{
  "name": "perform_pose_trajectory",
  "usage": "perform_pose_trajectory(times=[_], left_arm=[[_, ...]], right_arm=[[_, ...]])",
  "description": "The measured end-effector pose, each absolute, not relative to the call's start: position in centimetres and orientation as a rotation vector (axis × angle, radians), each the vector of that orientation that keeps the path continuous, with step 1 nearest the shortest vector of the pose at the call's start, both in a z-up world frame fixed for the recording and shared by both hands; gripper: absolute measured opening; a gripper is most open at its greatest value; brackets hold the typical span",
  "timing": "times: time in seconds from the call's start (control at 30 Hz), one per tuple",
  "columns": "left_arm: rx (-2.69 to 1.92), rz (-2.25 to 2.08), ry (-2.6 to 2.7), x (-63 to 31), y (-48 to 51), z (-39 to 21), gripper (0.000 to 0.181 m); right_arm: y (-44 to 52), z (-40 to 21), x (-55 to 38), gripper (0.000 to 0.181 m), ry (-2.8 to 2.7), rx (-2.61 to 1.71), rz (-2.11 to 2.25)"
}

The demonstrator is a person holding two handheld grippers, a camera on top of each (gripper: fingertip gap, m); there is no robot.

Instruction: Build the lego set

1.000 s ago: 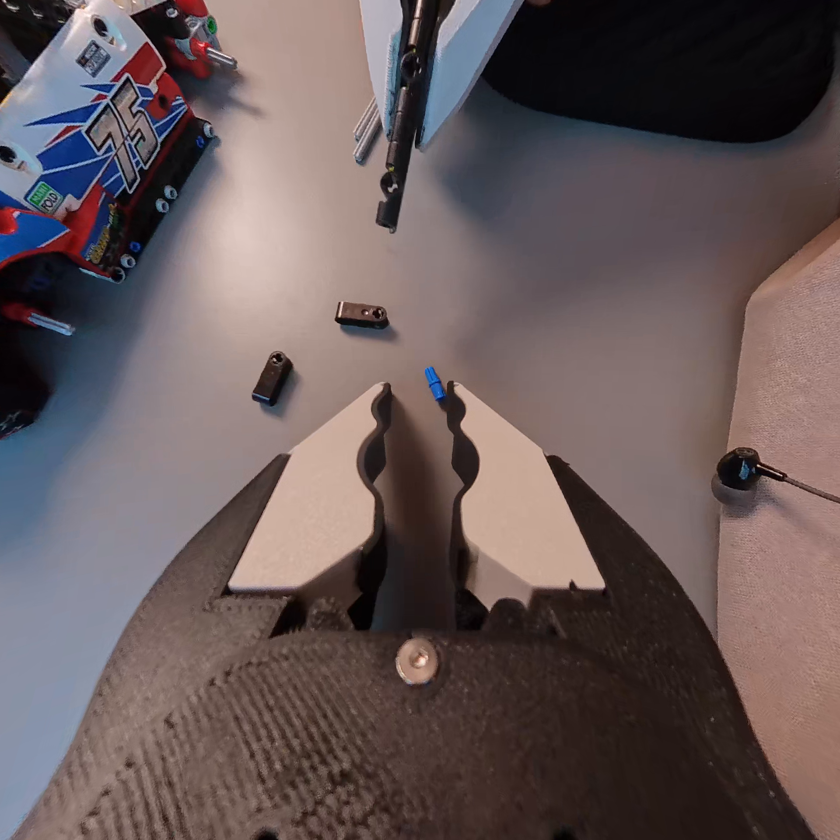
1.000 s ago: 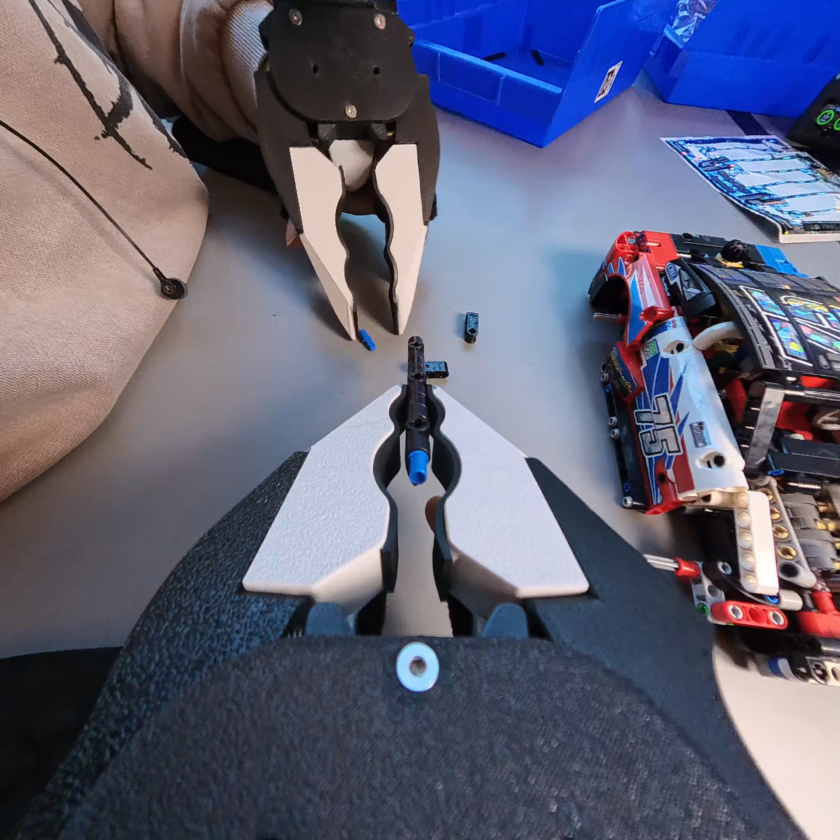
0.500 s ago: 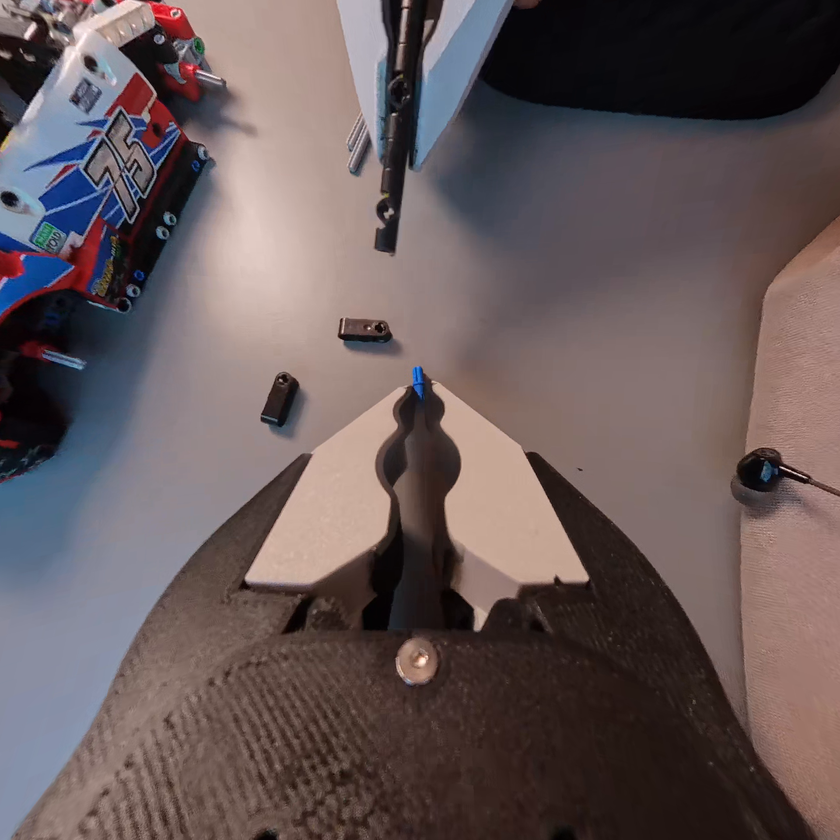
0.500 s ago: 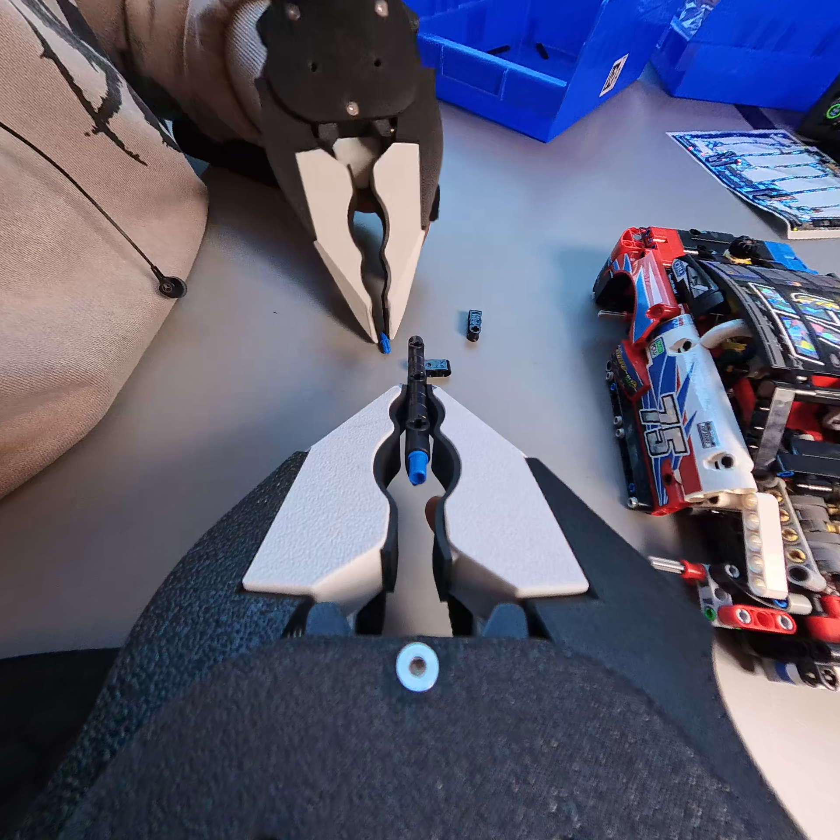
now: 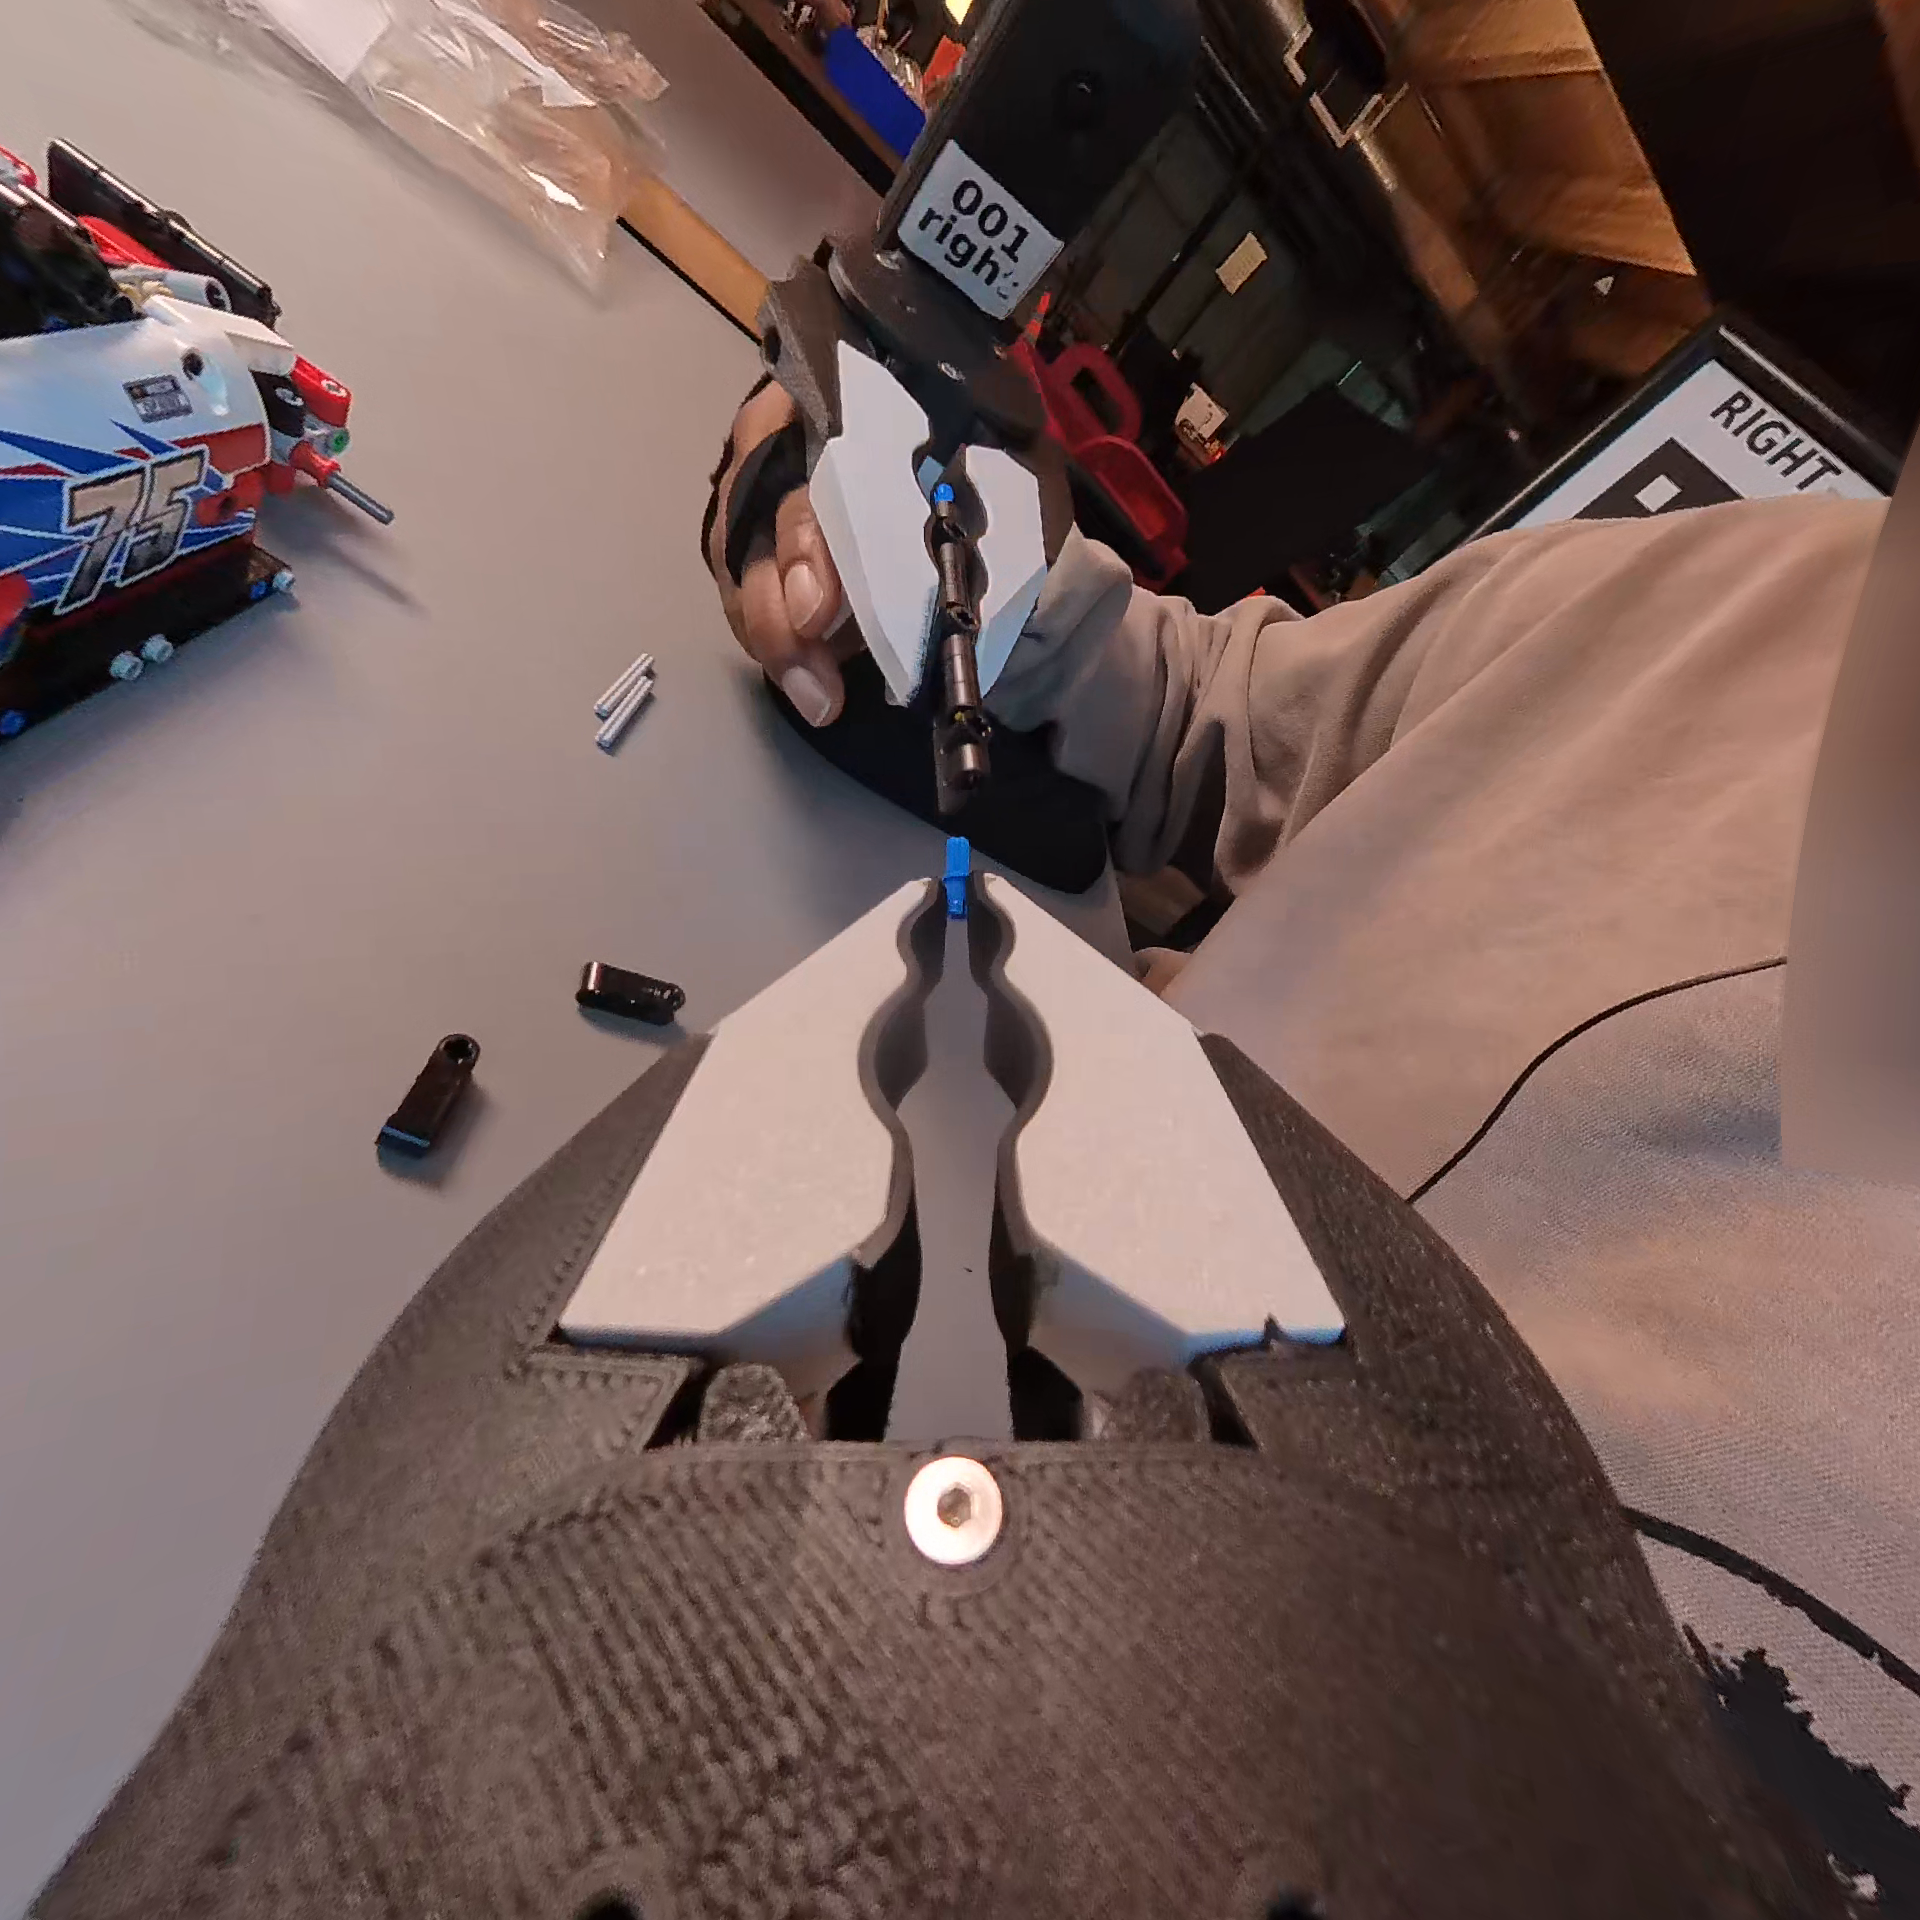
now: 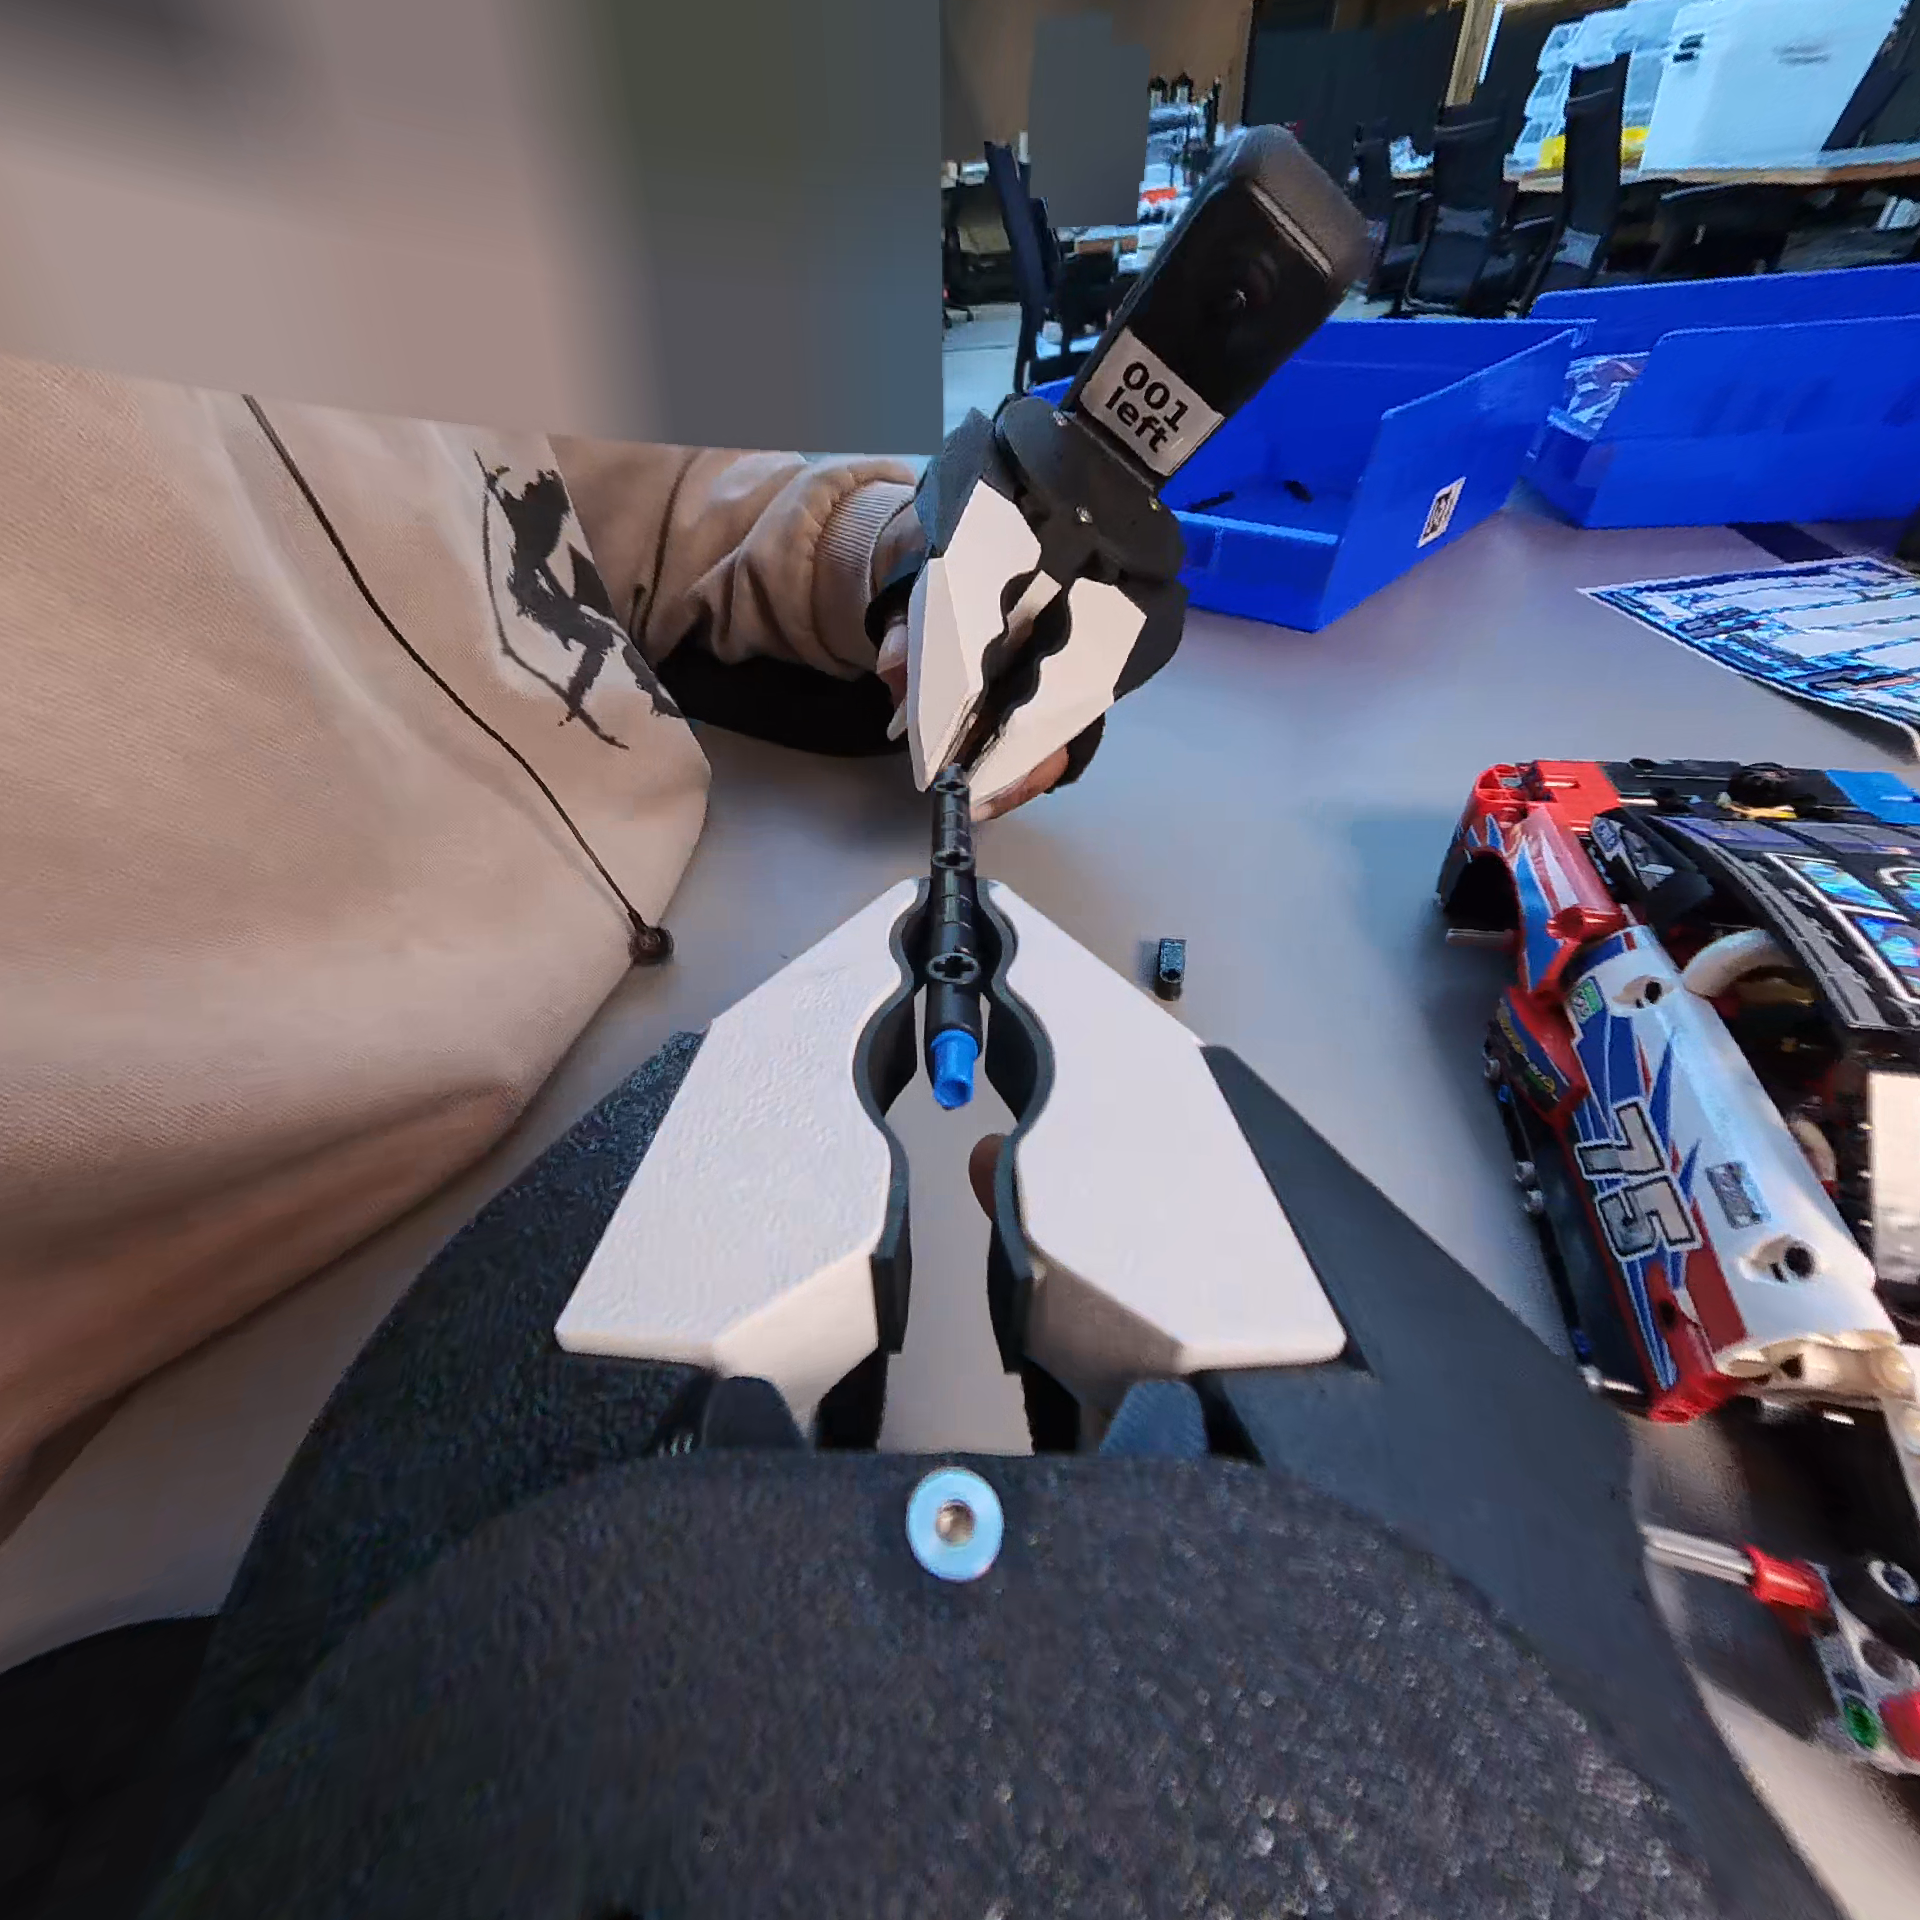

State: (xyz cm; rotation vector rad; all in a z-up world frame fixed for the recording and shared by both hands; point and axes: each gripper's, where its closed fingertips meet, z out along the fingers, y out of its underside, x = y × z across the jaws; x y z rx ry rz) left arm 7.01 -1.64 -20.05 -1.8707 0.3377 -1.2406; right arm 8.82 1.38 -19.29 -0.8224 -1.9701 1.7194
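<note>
A grey table (image 5: 312, 883) is seen carrying a partly built red, white and blue lego race car (image 6: 1662, 1091) at one side. Above the table, the right gripper (image 6: 951, 894) is closed on a long black lego axle assembly (image 6: 951, 935) tipped with a blue peg. Facing it, the left gripper (image 5: 954, 883) is closed on a small blue lego pin (image 5: 956, 871), held just short of the assembly's free end. Two small black lego connectors (image 5: 629, 992) are seen lying loose on the table.
</note>
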Motion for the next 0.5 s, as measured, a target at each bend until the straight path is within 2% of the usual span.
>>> perform_pose_trajectory(times=[0.5], left_arm=[[-1.867,-1.148,0.366,7.05,-1.73,-19.79,0.002]], right_arm=[[0.79,-19.9,8.37,0.003,-2.009,-0.853,1.811]])
